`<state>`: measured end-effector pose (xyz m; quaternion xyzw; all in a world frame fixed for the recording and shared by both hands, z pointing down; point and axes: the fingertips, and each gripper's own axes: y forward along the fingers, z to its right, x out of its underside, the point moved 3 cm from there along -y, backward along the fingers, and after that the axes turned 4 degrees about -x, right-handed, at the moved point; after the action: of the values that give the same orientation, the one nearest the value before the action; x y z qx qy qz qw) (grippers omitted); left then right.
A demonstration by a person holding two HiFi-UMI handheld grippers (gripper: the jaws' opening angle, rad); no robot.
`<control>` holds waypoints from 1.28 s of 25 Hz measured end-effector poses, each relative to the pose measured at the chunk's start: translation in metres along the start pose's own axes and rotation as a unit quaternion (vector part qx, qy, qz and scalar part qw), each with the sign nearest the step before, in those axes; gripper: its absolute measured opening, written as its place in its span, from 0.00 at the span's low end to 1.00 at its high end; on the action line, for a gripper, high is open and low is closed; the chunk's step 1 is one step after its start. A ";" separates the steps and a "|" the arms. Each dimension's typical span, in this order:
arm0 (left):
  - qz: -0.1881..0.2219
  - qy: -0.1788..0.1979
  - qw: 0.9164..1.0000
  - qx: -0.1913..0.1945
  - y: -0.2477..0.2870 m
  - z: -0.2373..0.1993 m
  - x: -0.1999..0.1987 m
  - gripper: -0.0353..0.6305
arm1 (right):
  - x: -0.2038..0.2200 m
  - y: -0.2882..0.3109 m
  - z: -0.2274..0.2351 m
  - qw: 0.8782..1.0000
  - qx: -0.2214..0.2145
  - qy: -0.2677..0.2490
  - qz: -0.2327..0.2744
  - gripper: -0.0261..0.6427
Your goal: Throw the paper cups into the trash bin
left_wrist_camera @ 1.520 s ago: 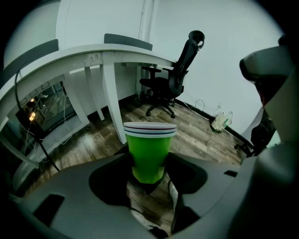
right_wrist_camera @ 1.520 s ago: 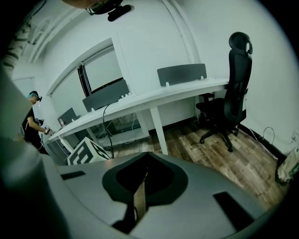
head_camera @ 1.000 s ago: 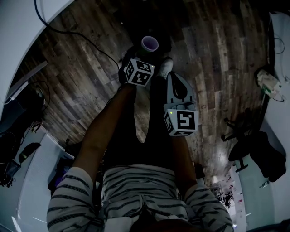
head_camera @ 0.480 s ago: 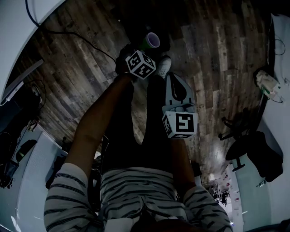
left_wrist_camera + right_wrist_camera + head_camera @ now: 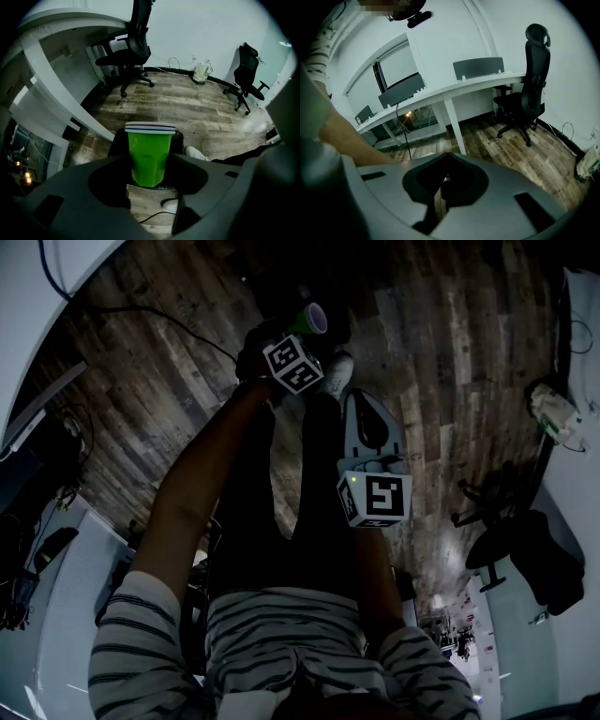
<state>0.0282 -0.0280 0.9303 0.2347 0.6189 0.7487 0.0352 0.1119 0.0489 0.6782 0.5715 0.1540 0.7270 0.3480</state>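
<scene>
Left gripper (image 5: 150,183) rolled, tilting its green, white-rimmed cup (image 5: 149,152).

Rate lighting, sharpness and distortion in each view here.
Head view: dim and underexposed, green cup barely lit, floor planks bowed. Left gripper view: bright, cup sharp, black vignette corners. Right gripper view: bright, desk curved by fisheye.

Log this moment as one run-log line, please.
left gripper: shut on green cup | right gripper: shut, empty | bin: dark, just behind cup | cup: not yet released
</scene>
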 end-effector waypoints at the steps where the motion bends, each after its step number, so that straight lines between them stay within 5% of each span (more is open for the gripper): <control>1: -0.005 0.000 1.000 -0.002 0.002 -0.001 0.001 0.44 | 0.000 0.000 0.001 1.000 0.000 0.000 0.000 0.05; 15: -0.027 0.023 0.999 0.001 0.037 -0.006 0.011 0.44 | 0.012 0.003 0.007 1.000 0.001 0.006 -0.015 0.06; 32: -0.033 -0.022 0.999 -0.004 0.041 -0.005 0.012 0.45 | 0.011 0.003 0.009 1.000 0.001 0.021 -0.010 0.05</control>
<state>0.0250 -0.0377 0.9721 0.2307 0.6223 0.7443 0.0741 0.1183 0.0526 0.6911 0.5550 0.1679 0.7352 0.3511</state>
